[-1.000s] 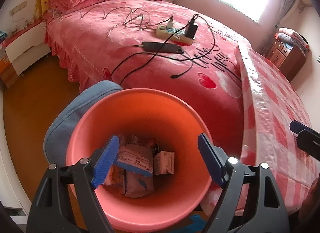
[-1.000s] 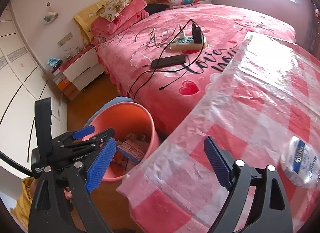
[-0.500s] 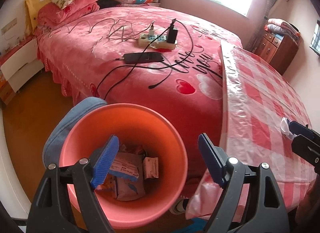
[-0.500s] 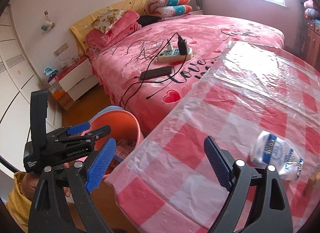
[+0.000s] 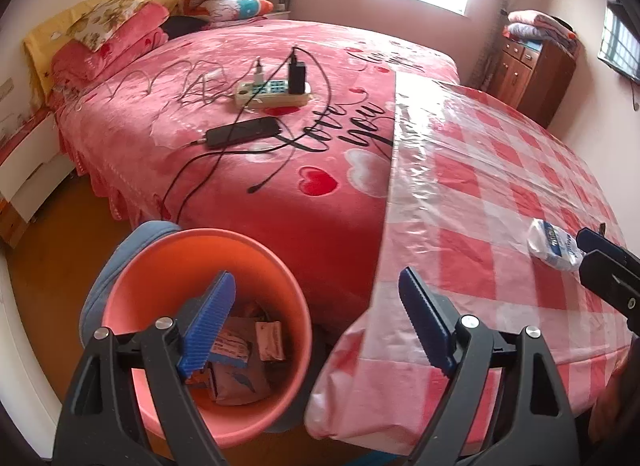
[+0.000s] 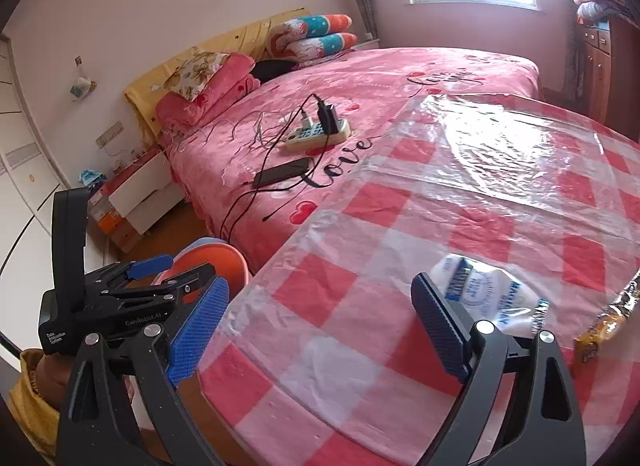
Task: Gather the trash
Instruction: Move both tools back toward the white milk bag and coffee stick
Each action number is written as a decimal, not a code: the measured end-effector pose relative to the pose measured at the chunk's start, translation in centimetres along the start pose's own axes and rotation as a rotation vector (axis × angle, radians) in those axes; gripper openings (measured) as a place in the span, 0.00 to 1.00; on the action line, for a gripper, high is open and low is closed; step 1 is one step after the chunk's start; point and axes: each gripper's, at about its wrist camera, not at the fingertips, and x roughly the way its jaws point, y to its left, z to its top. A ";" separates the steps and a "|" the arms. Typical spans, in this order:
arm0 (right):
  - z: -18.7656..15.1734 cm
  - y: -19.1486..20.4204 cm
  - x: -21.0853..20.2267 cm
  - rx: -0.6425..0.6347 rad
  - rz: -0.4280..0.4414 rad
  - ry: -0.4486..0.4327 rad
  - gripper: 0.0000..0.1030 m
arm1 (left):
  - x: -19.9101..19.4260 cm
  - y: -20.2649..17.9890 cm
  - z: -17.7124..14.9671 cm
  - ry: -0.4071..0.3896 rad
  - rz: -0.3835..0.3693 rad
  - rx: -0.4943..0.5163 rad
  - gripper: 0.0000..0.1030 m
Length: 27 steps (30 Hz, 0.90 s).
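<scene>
The crumpled white-and-blue wrapper (image 6: 486, 292) lies on the checked table (image 6: 400, 250) just beyond the empty, wide right gripper (image 6: 320, 322), likely light, limp and slippery, best pinched across its bunched middle; left gripper (image 5: 316, 320), empty, opening.

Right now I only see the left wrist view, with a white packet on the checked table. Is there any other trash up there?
Observer: Yes. A yellow wrapper lies to the right of the white packet, at the edge of the right wrist view.
Operator: Is the other tool gripping the packet?
Observer: No. The right gripper has its jaws open with nothing between them. The packet lies just past its right-hand finger.
</scene>
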 end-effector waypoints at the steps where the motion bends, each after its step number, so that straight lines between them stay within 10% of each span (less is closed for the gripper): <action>1: 0.0 -0.2 -0.1 0.001 -0.005 -0.001 0.89 | -0.1 -0.6 0.0 0.000 -0.004 0.011 0.82; 27: -1.1 -9.1 -6.4 0.178 -0.089 -0.135 0.91 | -0.5 -12.1 -1.3 0.031 -0.124 0.224 0.82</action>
